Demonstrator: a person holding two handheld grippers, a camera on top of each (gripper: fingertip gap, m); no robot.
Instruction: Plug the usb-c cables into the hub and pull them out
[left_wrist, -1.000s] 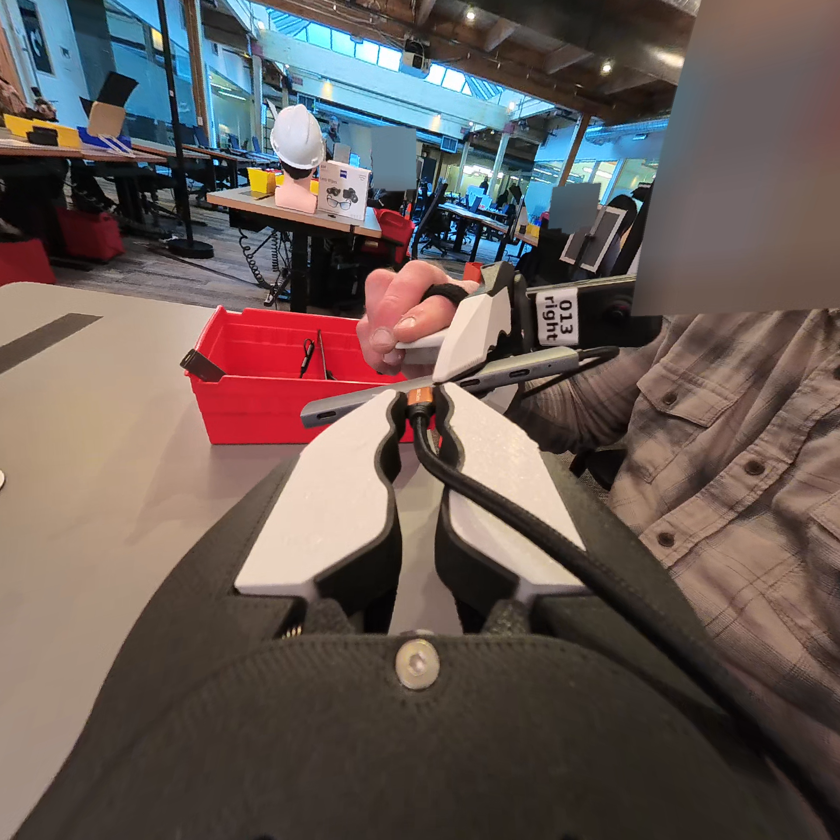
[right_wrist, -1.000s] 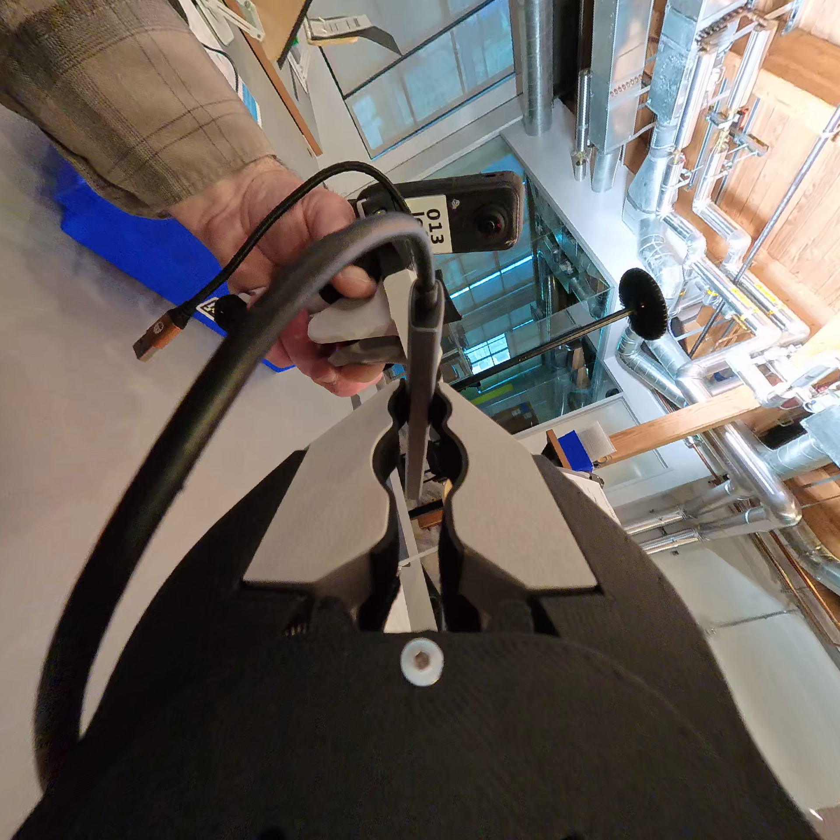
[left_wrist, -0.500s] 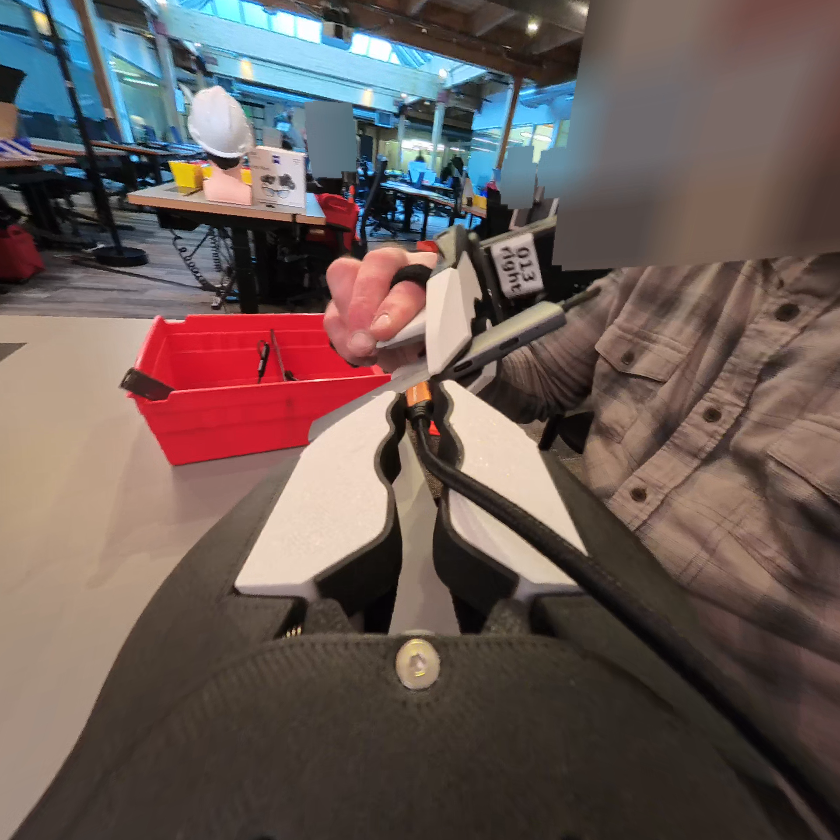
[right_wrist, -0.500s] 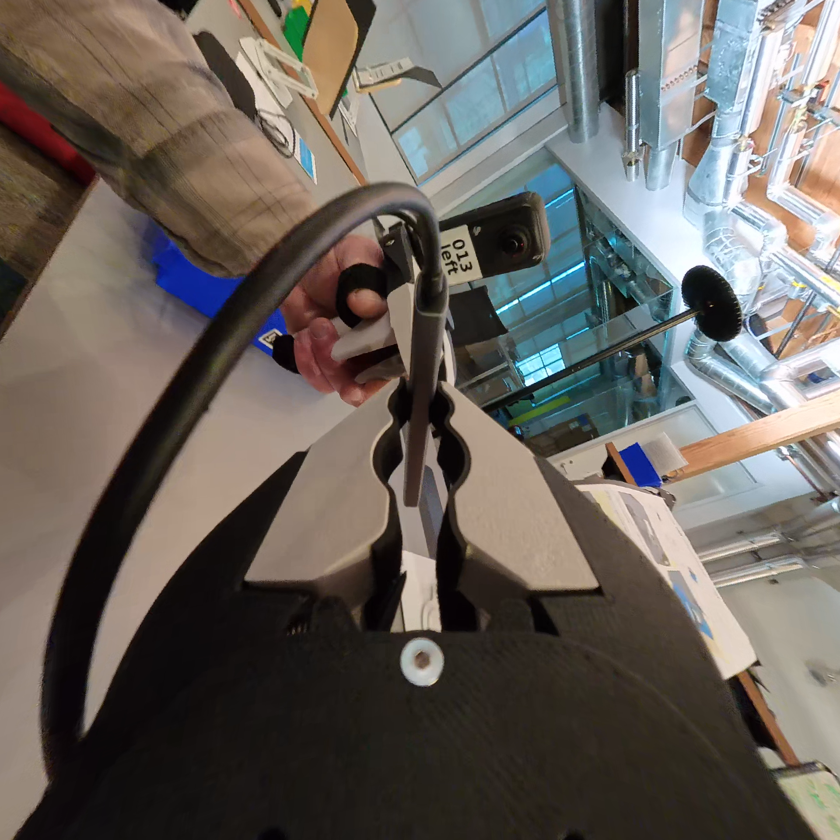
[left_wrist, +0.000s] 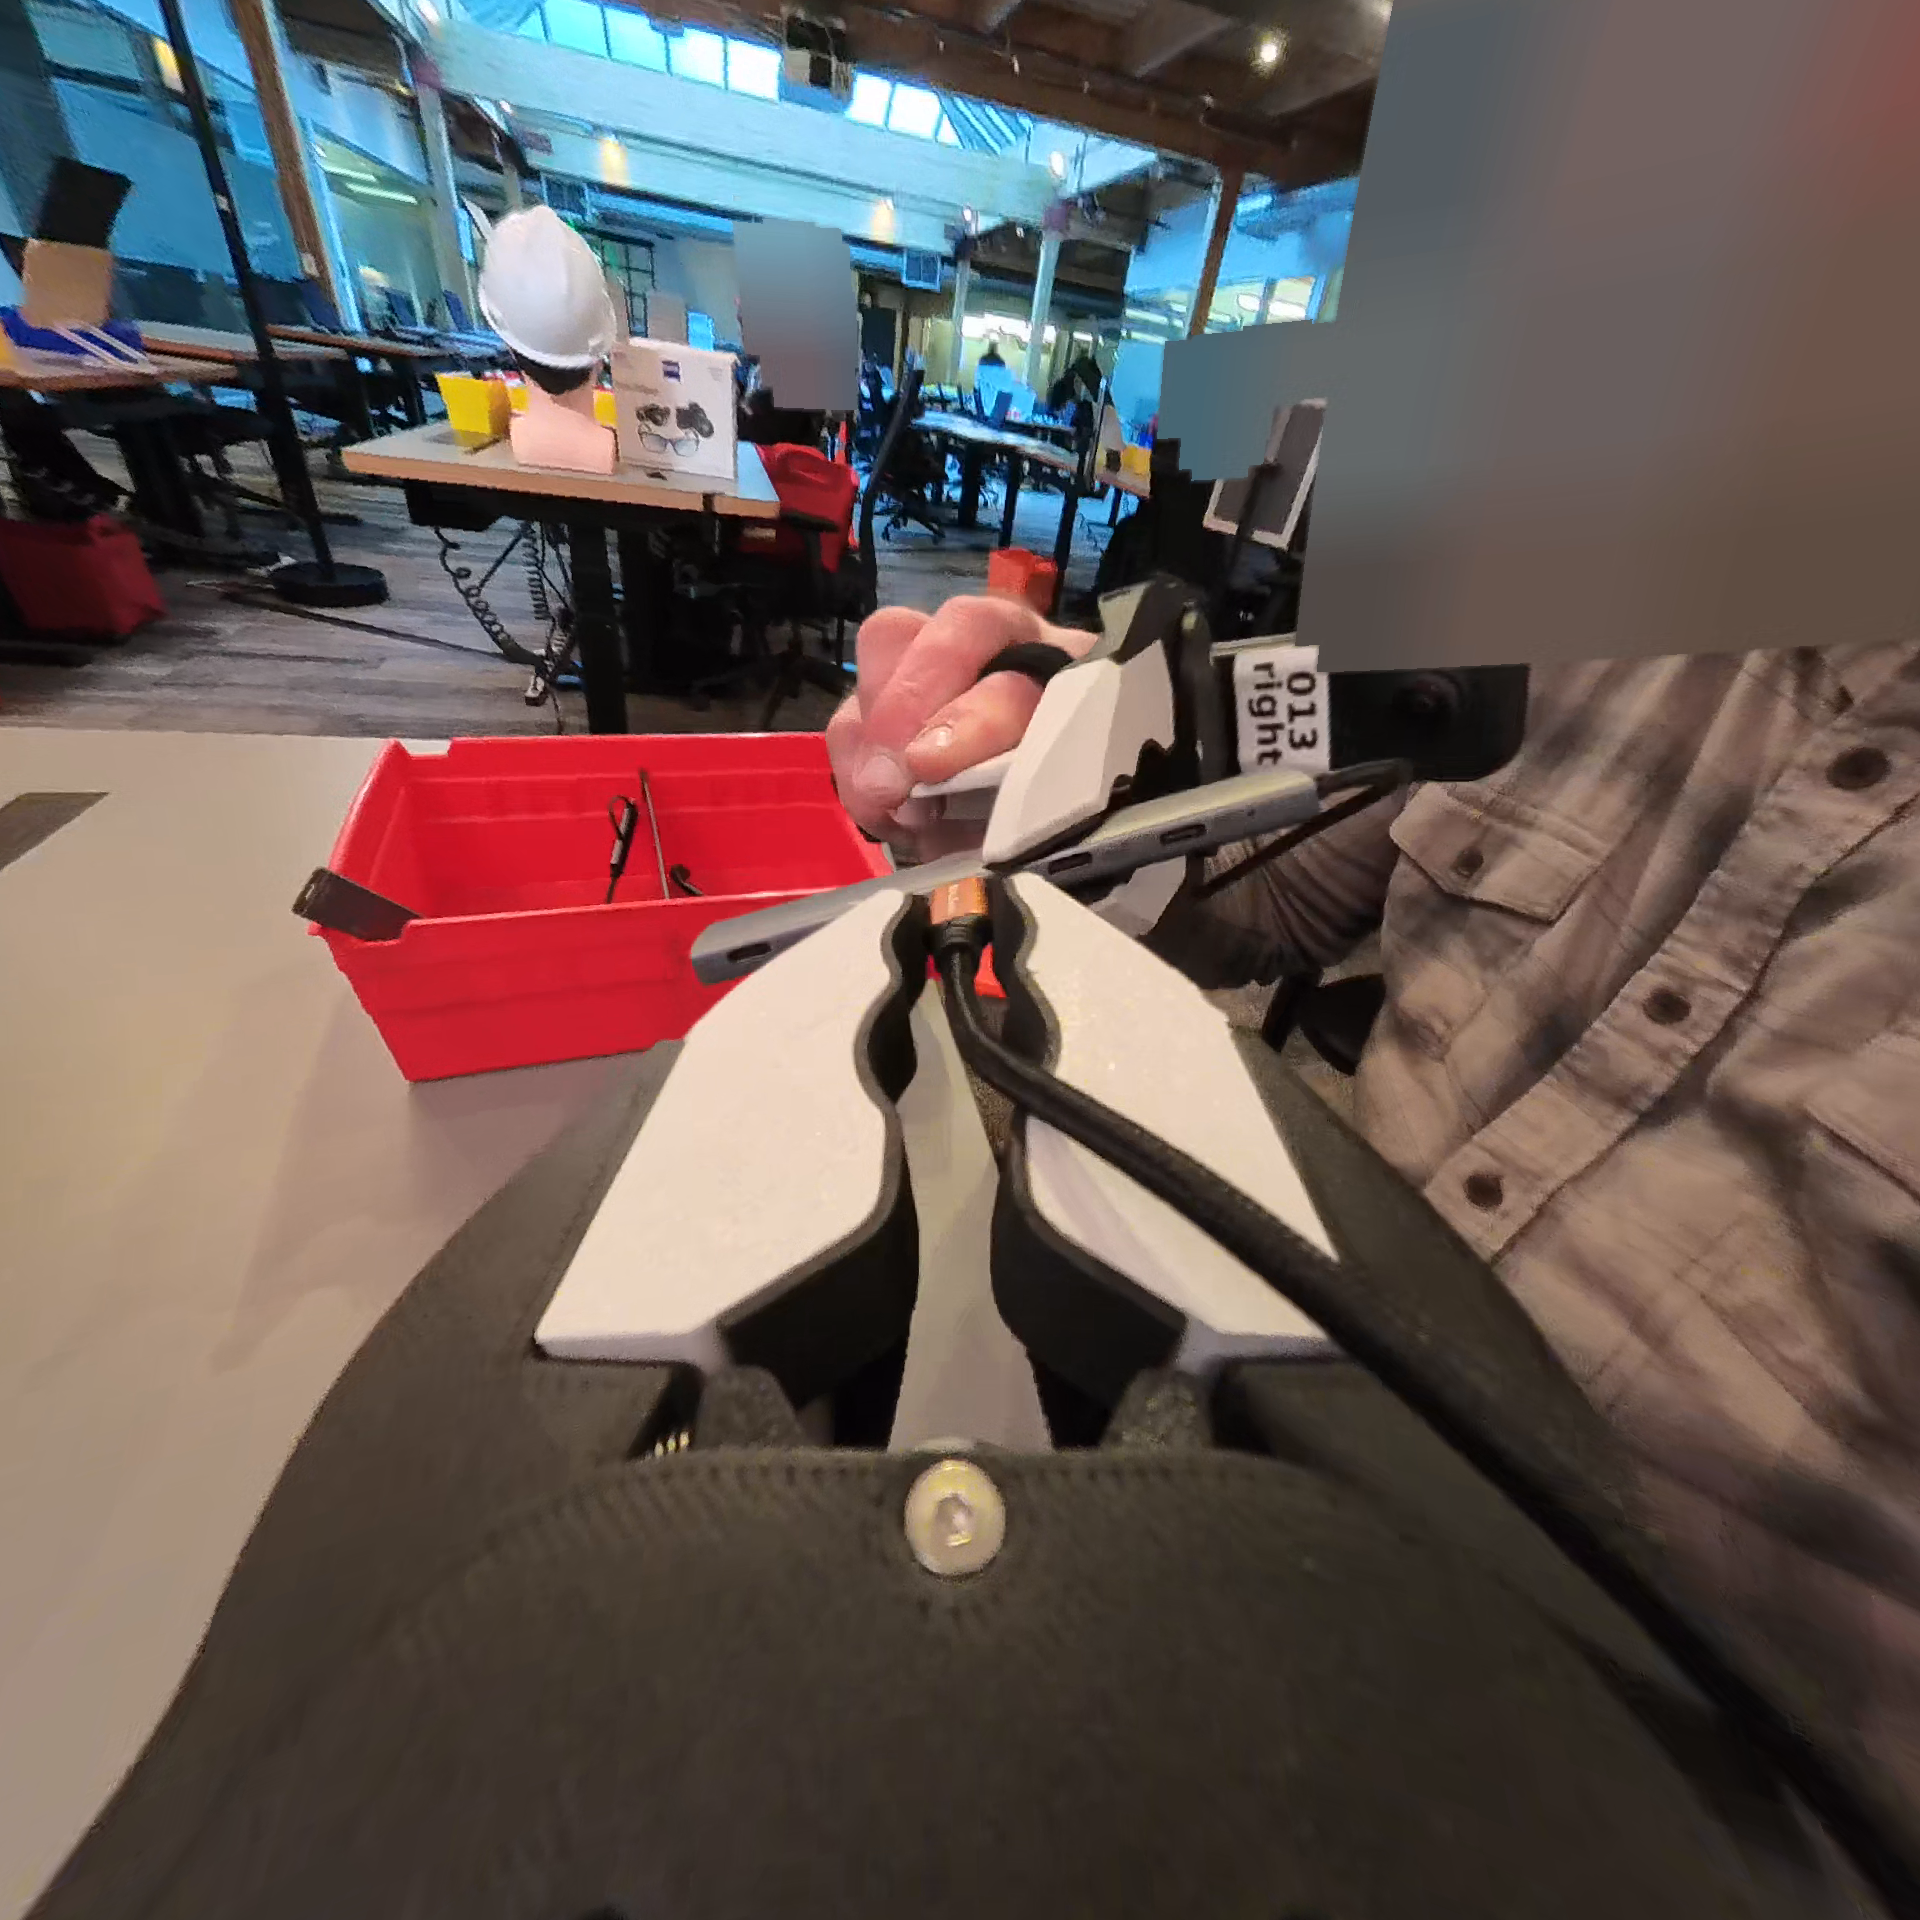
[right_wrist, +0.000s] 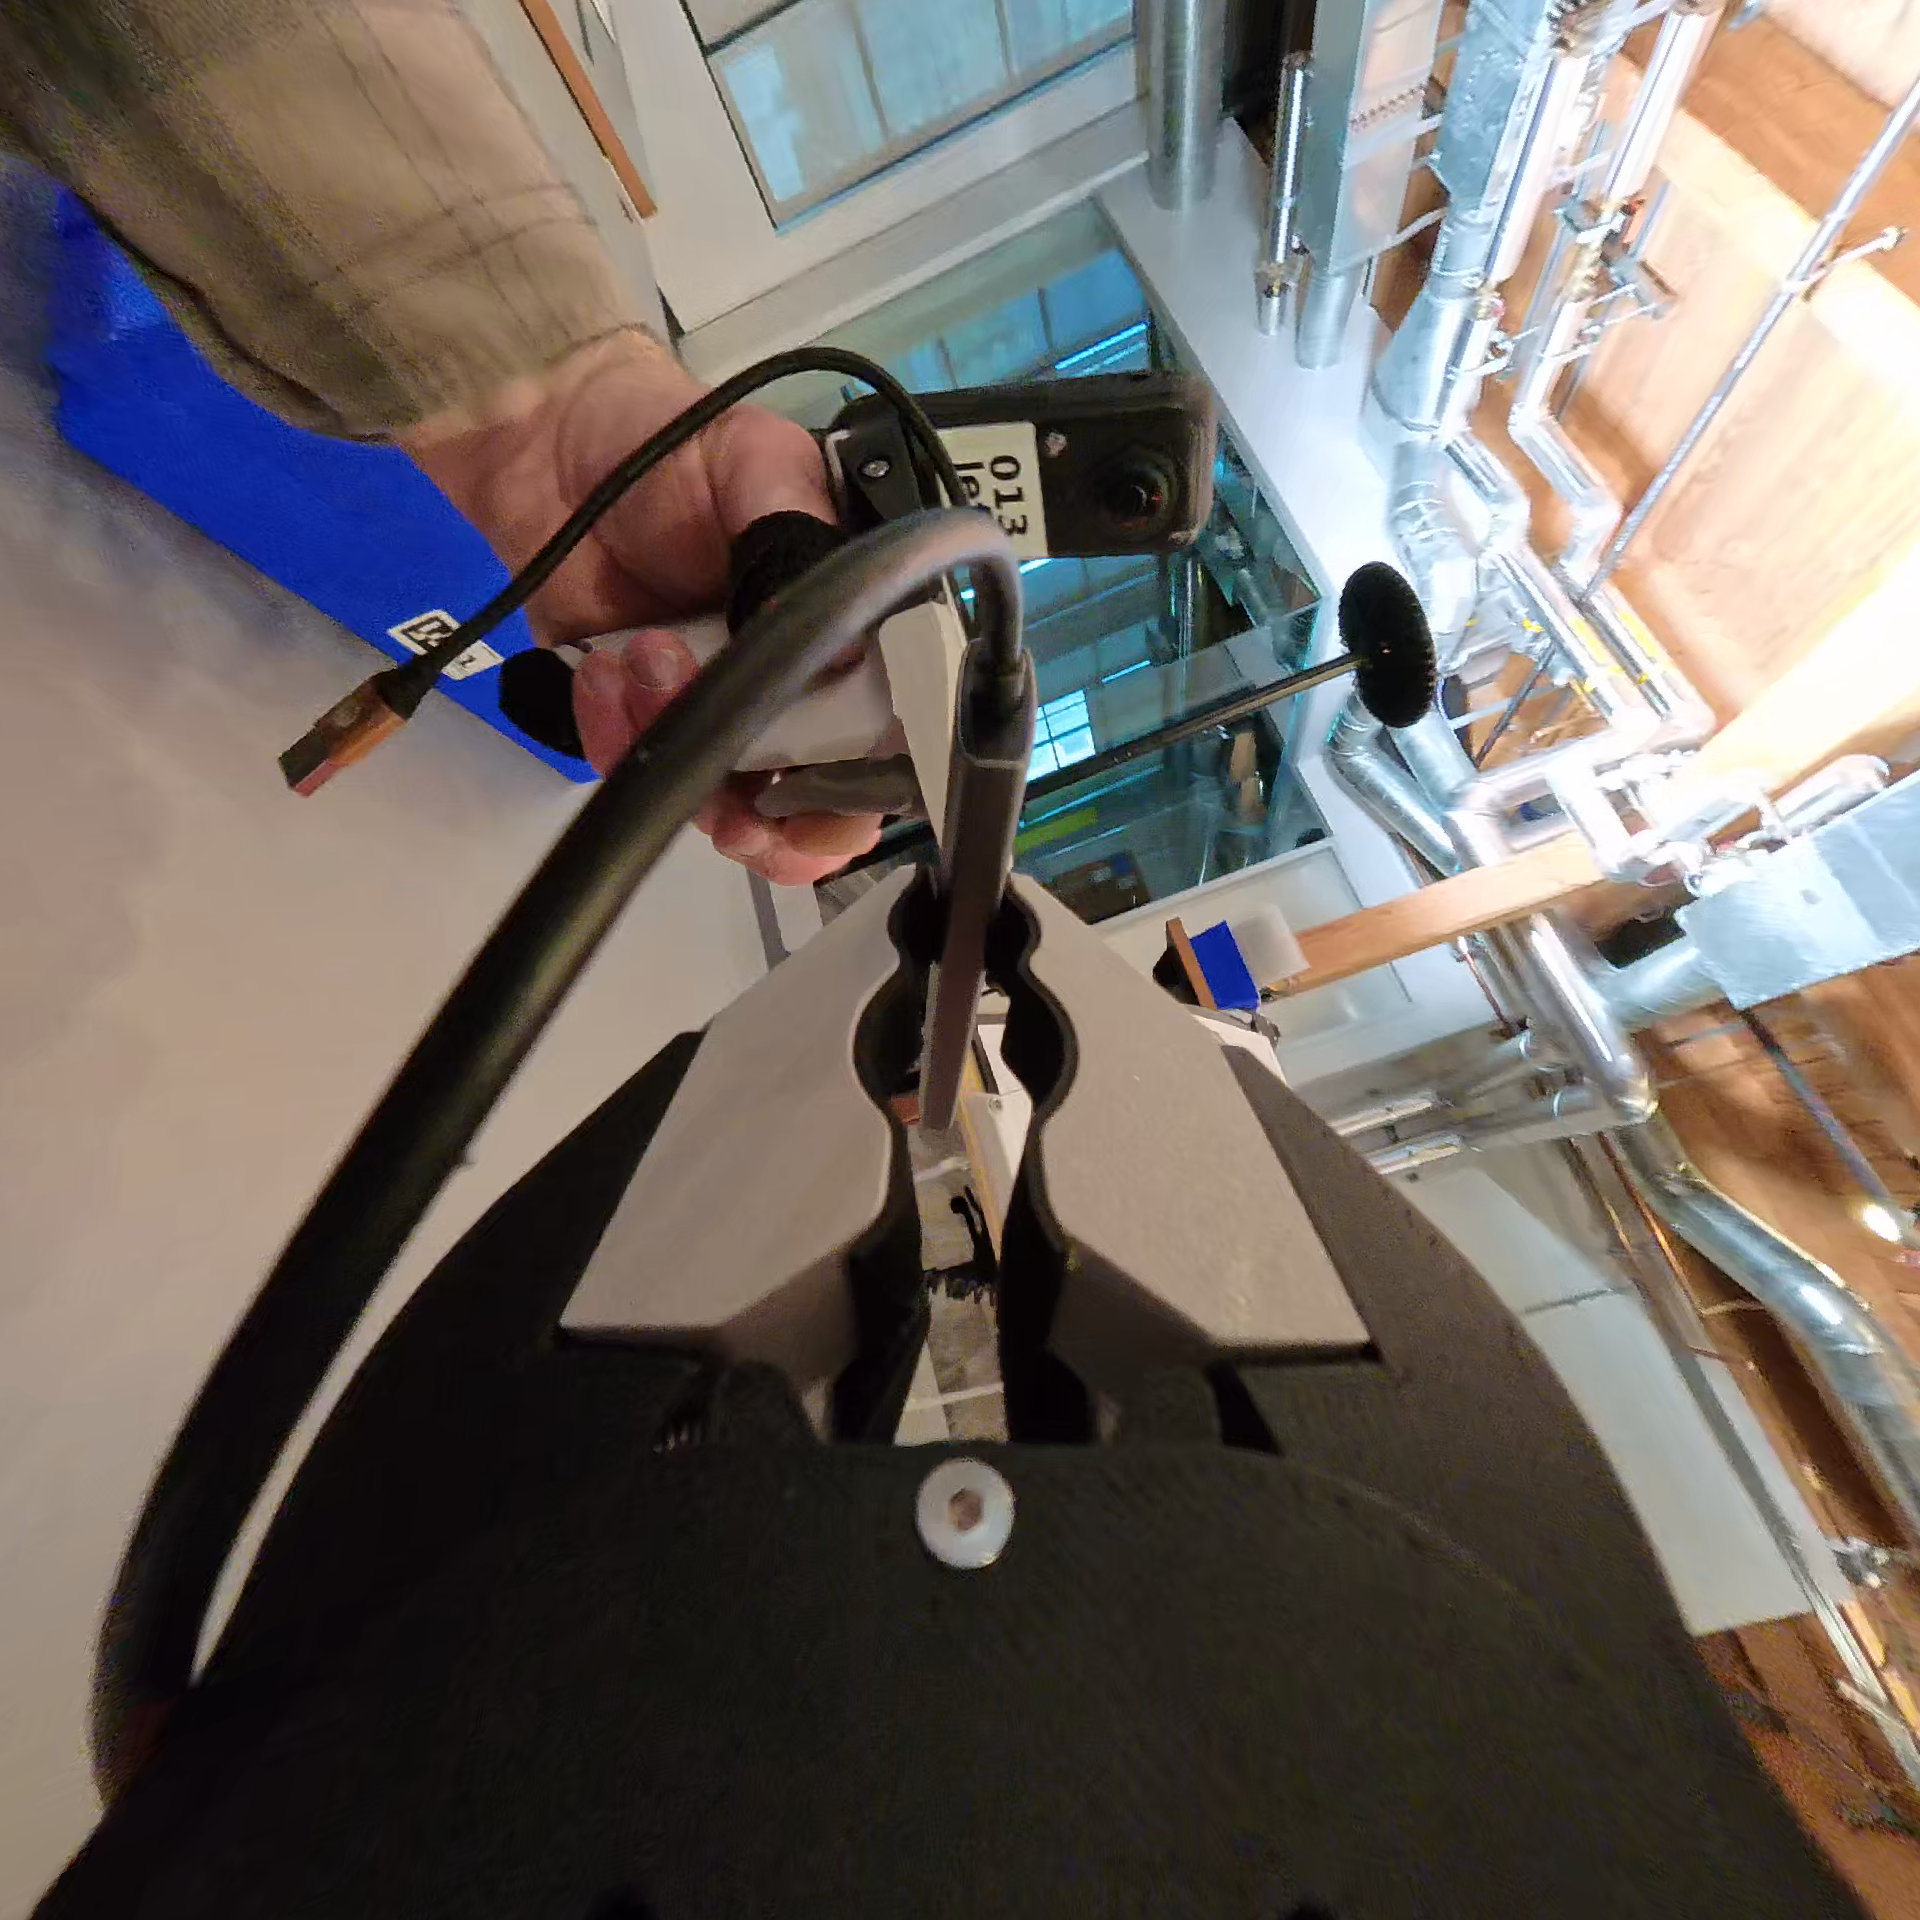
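A grey table (left_wrist: 187, 1143) carries a red bin (left_wrist: 540, 966), left side.

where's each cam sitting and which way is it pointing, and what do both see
Left wrist view: on the left gripper, looking level across the grey table at the red bin; its fingers pinch the cable plug; a hand and shirt show.
Right wrist view: on the right gripper, tilted toward ceiling pipes; its fingers clamp the hub; a hand and sleeve show.
Shared: the hub, both grippers.
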